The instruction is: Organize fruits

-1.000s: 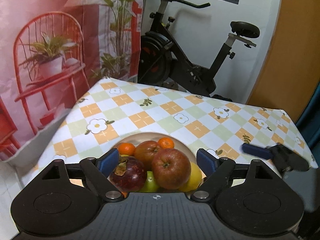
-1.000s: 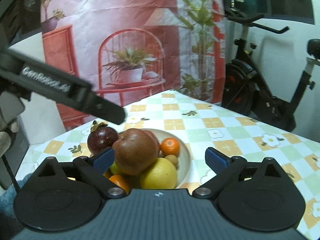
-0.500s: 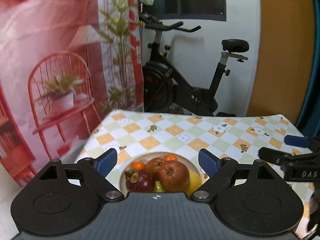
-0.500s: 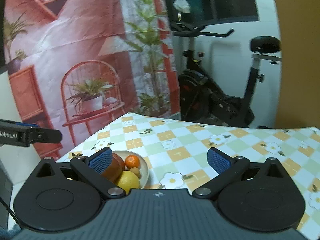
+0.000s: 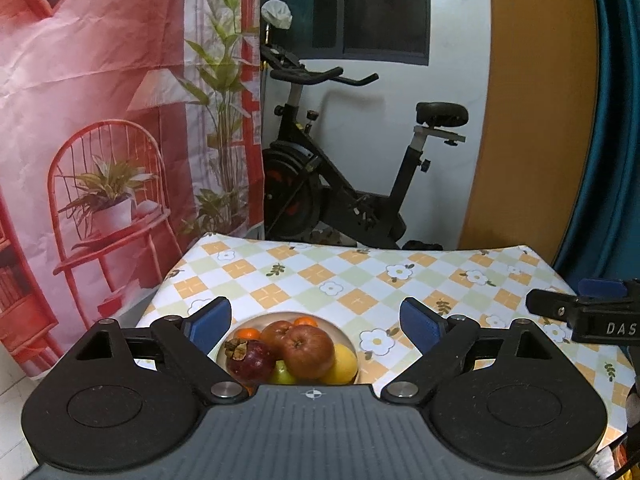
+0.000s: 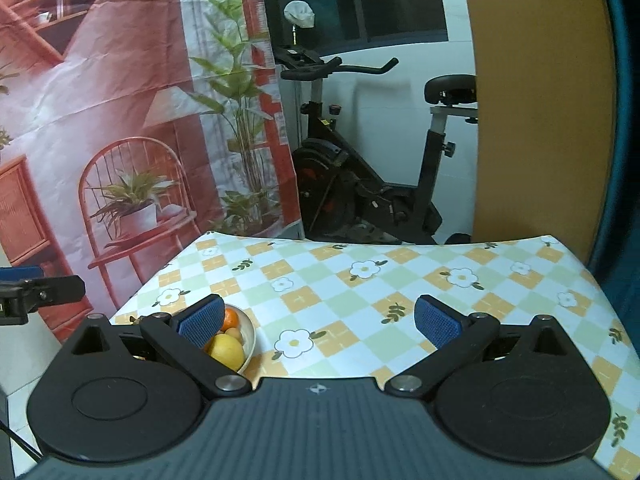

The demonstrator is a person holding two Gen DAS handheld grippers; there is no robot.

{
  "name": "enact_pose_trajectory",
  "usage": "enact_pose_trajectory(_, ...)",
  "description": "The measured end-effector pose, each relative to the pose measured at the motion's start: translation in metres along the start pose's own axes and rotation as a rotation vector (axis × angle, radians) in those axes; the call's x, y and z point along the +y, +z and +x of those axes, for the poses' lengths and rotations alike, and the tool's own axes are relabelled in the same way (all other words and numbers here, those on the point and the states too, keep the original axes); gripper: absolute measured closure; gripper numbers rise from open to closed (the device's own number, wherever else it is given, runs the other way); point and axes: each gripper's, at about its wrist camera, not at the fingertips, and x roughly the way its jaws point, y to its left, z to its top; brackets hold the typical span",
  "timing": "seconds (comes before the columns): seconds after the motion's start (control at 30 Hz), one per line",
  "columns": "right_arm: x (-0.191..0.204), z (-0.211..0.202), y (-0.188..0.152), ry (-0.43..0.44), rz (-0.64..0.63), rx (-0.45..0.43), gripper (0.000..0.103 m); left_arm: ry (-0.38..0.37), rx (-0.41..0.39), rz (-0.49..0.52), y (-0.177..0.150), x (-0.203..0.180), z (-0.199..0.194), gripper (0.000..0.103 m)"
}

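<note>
Two black grippers with blue pads, left gripper [image 5: 316,322] just opened wider and right gripper [image 6: 318,322], are held apart and empty above the round cream bowl of piled fruit [image 5: 352,346] at lower centre, presumably because nothing remains loose.

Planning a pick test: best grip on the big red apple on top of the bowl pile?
Probably take the red apple from above, pads across its widest part on its two bare flanks. It sits topmost, stem up; the mangosteen and yellow fruit crowd its lower sides, so a low approach would likely nudge them.
</note>
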Motion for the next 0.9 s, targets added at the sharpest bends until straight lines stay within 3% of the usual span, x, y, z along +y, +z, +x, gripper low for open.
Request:
enact_pose_trajectory(0.27,0.007,-0.014,0.000,-0.016,-0.015,0.004,0.000,-0.045,0.006,-0.011,-0.004,-0.002,-0.005,0.010)
enact_pose_trajectory(0.9,0.008,-0.016,0.000,-0.033,-0.021,0.018,0.000,-0.066,0.020,-0.019,-0.005,0.001,-0.002,0.010)
